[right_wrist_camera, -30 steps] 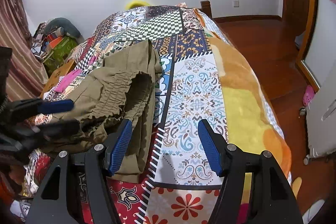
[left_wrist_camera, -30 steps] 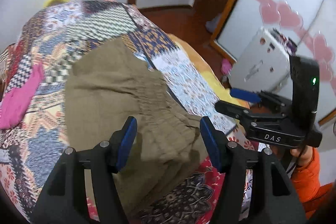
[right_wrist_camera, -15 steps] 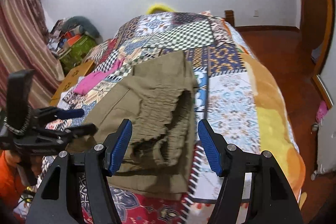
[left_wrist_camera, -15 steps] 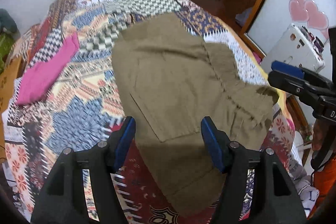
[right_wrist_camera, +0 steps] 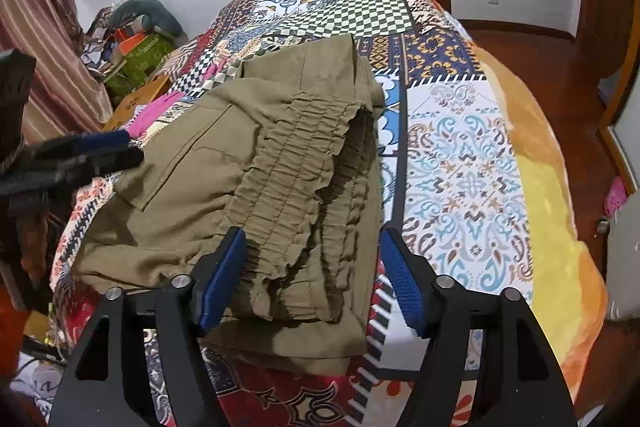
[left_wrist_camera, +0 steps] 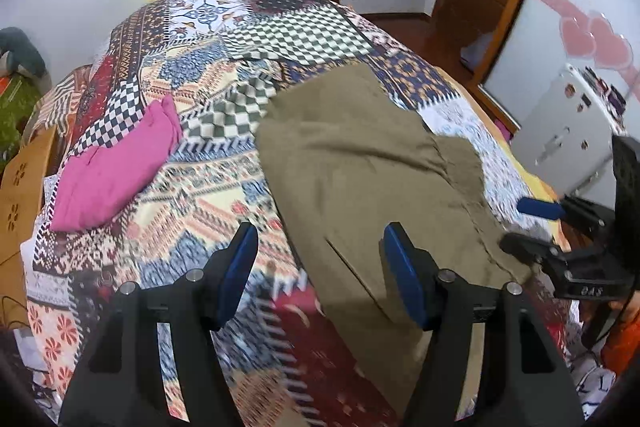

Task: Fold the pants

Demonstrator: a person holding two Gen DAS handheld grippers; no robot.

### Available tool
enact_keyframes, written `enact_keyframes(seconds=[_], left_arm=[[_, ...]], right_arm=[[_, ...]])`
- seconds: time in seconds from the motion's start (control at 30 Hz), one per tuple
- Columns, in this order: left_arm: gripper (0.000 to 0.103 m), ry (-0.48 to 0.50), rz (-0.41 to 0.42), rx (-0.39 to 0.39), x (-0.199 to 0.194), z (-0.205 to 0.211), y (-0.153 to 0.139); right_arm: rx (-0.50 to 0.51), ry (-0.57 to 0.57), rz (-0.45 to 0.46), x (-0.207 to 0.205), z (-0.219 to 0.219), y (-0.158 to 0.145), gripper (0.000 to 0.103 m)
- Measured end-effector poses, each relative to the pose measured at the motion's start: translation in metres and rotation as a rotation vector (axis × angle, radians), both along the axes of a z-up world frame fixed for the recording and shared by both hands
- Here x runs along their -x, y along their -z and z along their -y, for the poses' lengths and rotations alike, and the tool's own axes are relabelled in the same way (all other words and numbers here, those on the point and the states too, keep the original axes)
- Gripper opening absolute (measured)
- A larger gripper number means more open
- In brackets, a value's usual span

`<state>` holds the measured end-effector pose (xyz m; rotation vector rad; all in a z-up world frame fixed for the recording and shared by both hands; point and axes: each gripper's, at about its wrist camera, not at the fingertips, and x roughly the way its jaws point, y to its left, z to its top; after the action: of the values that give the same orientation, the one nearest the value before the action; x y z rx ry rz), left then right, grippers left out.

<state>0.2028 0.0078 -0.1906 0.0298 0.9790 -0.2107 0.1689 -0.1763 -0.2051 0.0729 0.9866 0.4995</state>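
Left wrist view: the olive pants (left_wrist_camera: 360,163) lie spread on the patchwork bedspread (left_wrist_camera: 208,187), running from the upper centre of the frame down to the lower right. The left gripper (left_wrist_camera: 320,267) sits at the bottom centre, jaws held well apart with nothing clamped; the pants' left edge and a slanted pocket seam show in the gap between the blue pads (left_wrist_camera: 404,283), the right pad over the fabric and the left pad over bare bedspread. Whether the pads touch the cloth cannot be told. A folded pink garment (left_wrist_camera: 116,171) lies on the bedspread at the left, well apart from the pants. At the right edge the right gripper (left_wrist_camera: 528,227) reaches in from the side, its fingers at the pants' right border by the waistband.

Right wrist view: the pants (right_wrist_camera: 248,171) fill the centre and left, with the gathered elastic waistband (right_wrist_camera: 304,187) running down toward the bottom centre. The right gripper (right_wrist_camera: 310,275) is at the bottom centre, its jaws opening; the bunched waistband lies between the pads, which do not press on it. At the left edge the left gripper (right_wrist_camera: 100,155) shows blurred, its fingers at the pants' far-left border over the pocket area.
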Motion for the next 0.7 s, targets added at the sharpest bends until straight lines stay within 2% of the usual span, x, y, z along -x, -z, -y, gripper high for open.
enact_keyframes(seconds=[0.2,0.43,0.7], left_arm=[[0.065,-0.019,0.023,-0.008,-0.038,-0.018,-0.001],[0.065,-0.022,-0.008,0.007,-0.092,-0.027,0.018],[0.051,0.013,-0.073,0.060,-0.155,-0.029,0.049]], right_arm=[[0.012,0.026,0.015,-0.011,0.009,-0.009,0.067],[0.007,0.064,0.059,-0.032,0.018,-0.023,0.068],[0.000,0.084,0.065,-0.053,0.016,-0.025,0.068]])
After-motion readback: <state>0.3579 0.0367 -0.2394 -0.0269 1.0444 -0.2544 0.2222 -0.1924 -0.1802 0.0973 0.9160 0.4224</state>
